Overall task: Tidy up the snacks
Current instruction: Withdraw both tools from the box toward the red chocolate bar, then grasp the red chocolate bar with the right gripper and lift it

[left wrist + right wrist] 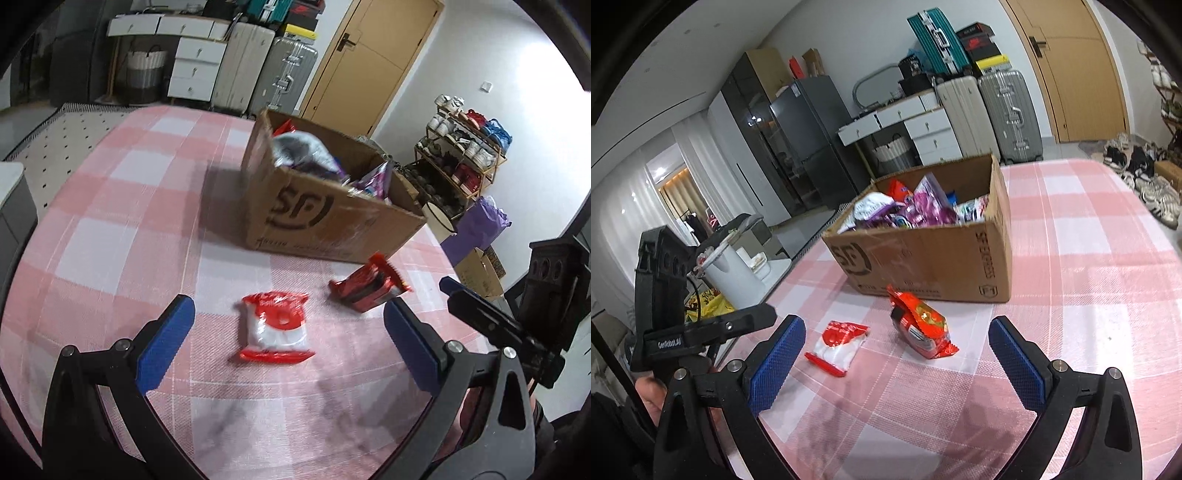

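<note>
We are working in a room with suitcases (255, 62) and a wooden door (369, 55) at the back, at a table (110, 206) under a pink and white check cloth. A cardboard box (923, 254) is sitting toward the table's far edge, and we are seeing it already holding a heap of purple, white and red snack packs (916, 206). Two packs are lying flat on the cloth on the near side of the box, apart from each other: a red and white pouch (275, 326) and a red pack (369, 288), the red one just beside the box wall. We are holding our left gripper (288, 332) over the near part of the table with its blue pads spread wide and nothing between them; the pouch is showing in the gap beyond the tips. We are keeping our right gripper (897, 354) wide as well, empty, with the red pack lying ahead of it. A shoe rack (461, 147) is standing by the wall off the table's right edge.
</note>
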`<act>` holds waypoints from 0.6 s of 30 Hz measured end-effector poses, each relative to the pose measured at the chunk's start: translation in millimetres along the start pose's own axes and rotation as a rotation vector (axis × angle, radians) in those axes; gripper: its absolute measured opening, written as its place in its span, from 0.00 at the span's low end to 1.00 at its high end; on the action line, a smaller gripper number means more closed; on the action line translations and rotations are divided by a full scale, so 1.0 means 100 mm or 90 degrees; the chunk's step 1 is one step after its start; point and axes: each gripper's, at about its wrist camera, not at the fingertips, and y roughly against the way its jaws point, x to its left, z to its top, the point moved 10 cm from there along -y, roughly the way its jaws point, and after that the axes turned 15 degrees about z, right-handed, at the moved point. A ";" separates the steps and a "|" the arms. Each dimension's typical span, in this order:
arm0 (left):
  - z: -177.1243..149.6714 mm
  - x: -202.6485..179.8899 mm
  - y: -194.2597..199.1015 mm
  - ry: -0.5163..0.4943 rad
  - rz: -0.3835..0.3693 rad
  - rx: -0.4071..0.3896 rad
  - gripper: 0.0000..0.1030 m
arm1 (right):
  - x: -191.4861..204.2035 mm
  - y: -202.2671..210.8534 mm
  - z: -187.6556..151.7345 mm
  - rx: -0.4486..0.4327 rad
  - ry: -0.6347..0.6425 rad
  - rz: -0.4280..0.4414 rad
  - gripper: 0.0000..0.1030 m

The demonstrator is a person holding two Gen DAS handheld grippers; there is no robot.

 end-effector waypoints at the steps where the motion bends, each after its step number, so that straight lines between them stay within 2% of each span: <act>1: -0.03 0.02 -0.04 0.000 0.000 0.004 0.99 | -0.03 -0.05 -0.01 0.006 -0.002 -0.001 0.98; 5: -0.11 0.07 -0.15 -0.002 0.004 0.017 0.99 | -0.16 -0.19 -0.02 0.019 0.005 -0.037 0.98; 14: -0.20 0.12 -0.39 0.008 0.001 0.058 0.99 | -0.24 -0.54 -0.09 0.068 -0.003 -0.014 0.97; 18: -0.21 0.13 -0.47 0.004 0.009 0.065 0.99 | -0.27 -0.68 -0.12 0.087 -0.018 0.001 0.77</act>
